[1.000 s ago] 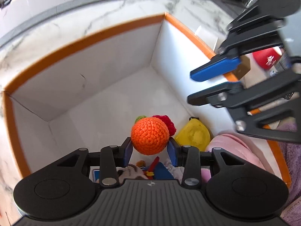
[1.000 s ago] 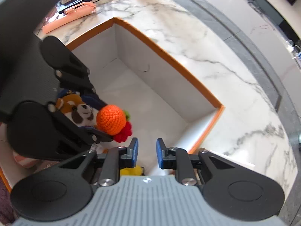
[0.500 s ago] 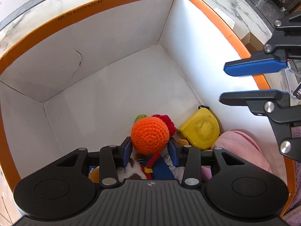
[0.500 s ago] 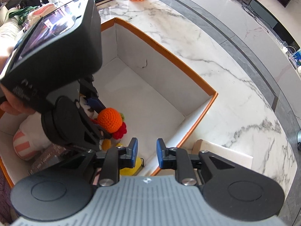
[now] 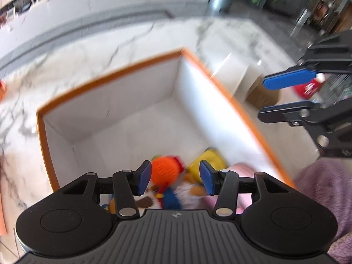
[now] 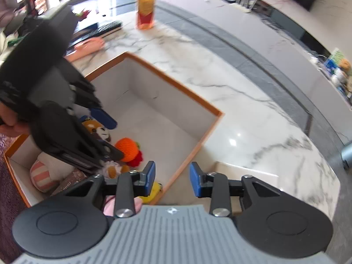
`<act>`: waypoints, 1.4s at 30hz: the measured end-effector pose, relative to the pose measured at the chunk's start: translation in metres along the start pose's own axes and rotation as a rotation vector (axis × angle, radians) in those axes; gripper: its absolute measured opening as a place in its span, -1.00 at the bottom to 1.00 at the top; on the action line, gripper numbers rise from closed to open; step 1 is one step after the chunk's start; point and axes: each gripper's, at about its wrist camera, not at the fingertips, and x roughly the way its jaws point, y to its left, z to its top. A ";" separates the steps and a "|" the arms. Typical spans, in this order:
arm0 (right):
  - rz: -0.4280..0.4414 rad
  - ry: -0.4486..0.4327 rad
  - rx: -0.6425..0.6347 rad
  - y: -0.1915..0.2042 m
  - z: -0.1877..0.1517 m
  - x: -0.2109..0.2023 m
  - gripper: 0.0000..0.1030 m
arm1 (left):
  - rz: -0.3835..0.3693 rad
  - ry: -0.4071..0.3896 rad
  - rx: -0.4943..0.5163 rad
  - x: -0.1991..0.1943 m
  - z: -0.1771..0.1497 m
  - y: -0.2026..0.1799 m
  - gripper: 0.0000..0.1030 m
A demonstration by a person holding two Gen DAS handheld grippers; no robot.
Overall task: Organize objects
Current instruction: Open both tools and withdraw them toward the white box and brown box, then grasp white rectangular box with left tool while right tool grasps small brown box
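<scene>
While we hover over the box: both grippers sit above its toy-filled end
Left gripper [image 5: 175,177]: jaws spread and holding nothing; blue pads either side of the view down onto the toys
Right gripper [image 6: 172,179]: jaws parted, empty; poised over the box's near rim, one finger above the inside, the other above the counter
Ball [image 6: 127,149]: orange, crocheted, round; lying in the box [image 5: 110,78] against a red knitted bit [image 6: 136,160]
Neighbours: plush dog [image 6: 96,129] beside the ball; yellow case [image 5: 205,165] just past it; pink-striped plush [image 6: 43,173] in the corner
In the way: we see the left gripper's black body hanging over the dog and part of the ball in the right view
Box: white card walls, orange rim, square corners; far half bare floor
Counter [image 6: 242,101]: glossy marble with grey veins; bottle [image 6: 145,11] and remote [image 6: 105,27] well apart from the box
Blur: left view smeared; small details there we cannot tell
</scene>
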 end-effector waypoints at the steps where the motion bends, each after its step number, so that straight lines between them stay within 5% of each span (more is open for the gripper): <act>1: -0.011 -0.006 0.023 -0.004 -0.004 -0.005 -0.28 | -0.004 -0.029 0.020 -0.003 0.001 -0.005 0.10; 6: -0.081 -0.014 0.177 -0.031 -0.036 -0.030 -0.27 | -0.021 -0.164 0.152 -0.014 0.023 -0.057 0.08; 11: -0.140 0.003 0.309 -0.063 -0.072 -0.050 -0.24 | -0.040 -0.215 0.229 -0.022 0.029 -0.092 0.08; 14: -0.167 0.004 0.350 -0.075 -0.089 -0.045 -0.02 | -0.023 -0.220 0.284 -0.010 0.036 -0.110 0.08; 28: -0.130 0.073 0.340 -0.122 -0.103 0.052 0.26 | 0.093 -0.084 0.540 0.113 0.109 -0.137 0.35; 42: -0.055 0.112 0.238 -0.138 -0.092 0.102 0.35 | 0.076 0.127 0.633 0.195 0.158 -0.138 0.53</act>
